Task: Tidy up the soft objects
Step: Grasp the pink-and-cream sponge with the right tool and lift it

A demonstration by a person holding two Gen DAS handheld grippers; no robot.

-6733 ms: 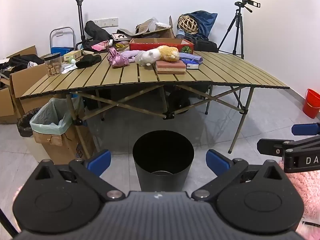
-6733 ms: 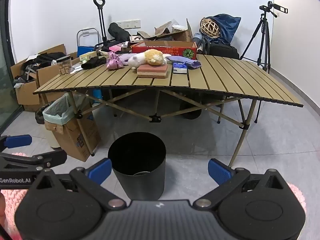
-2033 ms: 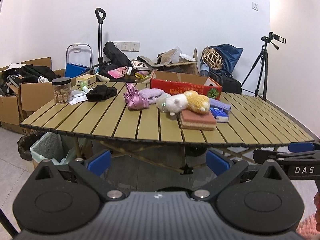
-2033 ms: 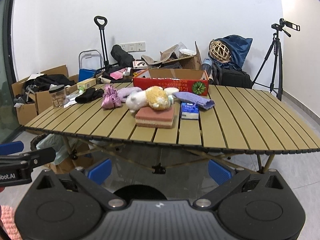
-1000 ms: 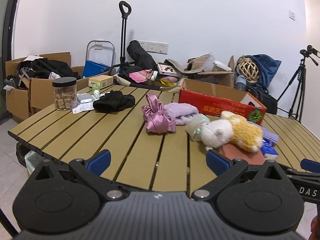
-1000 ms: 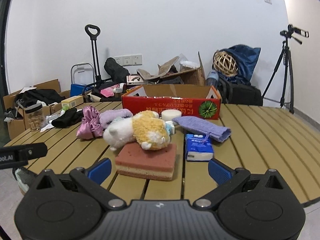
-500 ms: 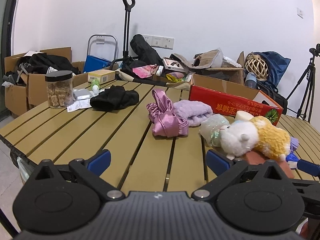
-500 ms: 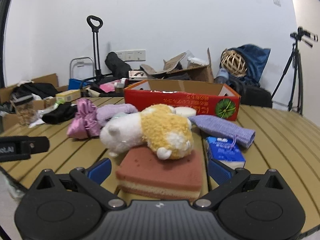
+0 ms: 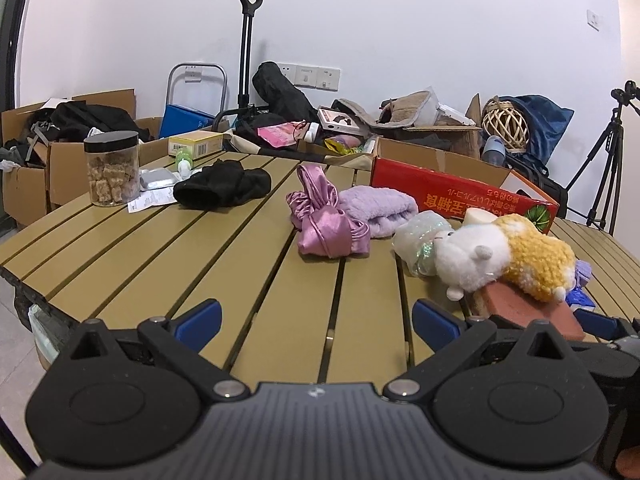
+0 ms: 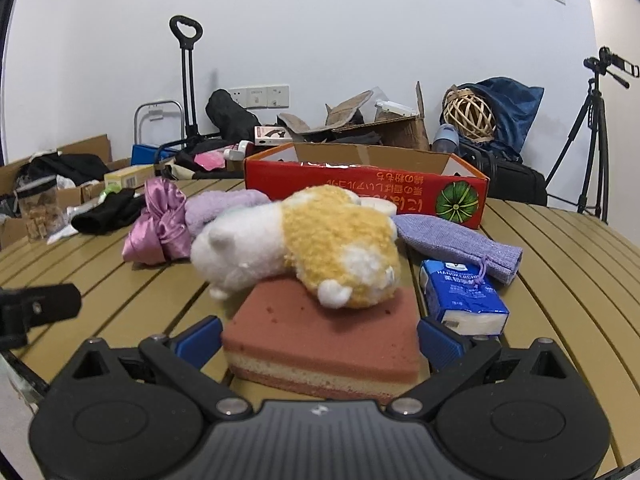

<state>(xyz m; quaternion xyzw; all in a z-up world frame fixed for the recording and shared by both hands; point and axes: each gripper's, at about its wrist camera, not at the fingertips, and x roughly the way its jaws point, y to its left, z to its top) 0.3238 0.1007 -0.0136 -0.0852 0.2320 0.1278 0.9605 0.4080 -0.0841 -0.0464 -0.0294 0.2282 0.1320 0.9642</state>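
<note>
Approach is the step in hand: the right gripper [image 10: 319, 338], fingers spread wide, straddles the near end of the brown sponge [image 10: 324, 340] low in the centre of its frame. Next it likely closes on the sponge or lifts the plush hamster [image 10: 300, 246] lying on top (long axis left to right, head pointing left). The left gripper [image 9: 316, 318] hangs open over bare table slats [image 9: 132, 248].

We can read little — on the blue tissue pack [image 10: 464, 297] we make out "HANDKERCHIEF"; the red box [image 10: 362, 191] carries upside-down yellow characters we cannot decipher.
</note>
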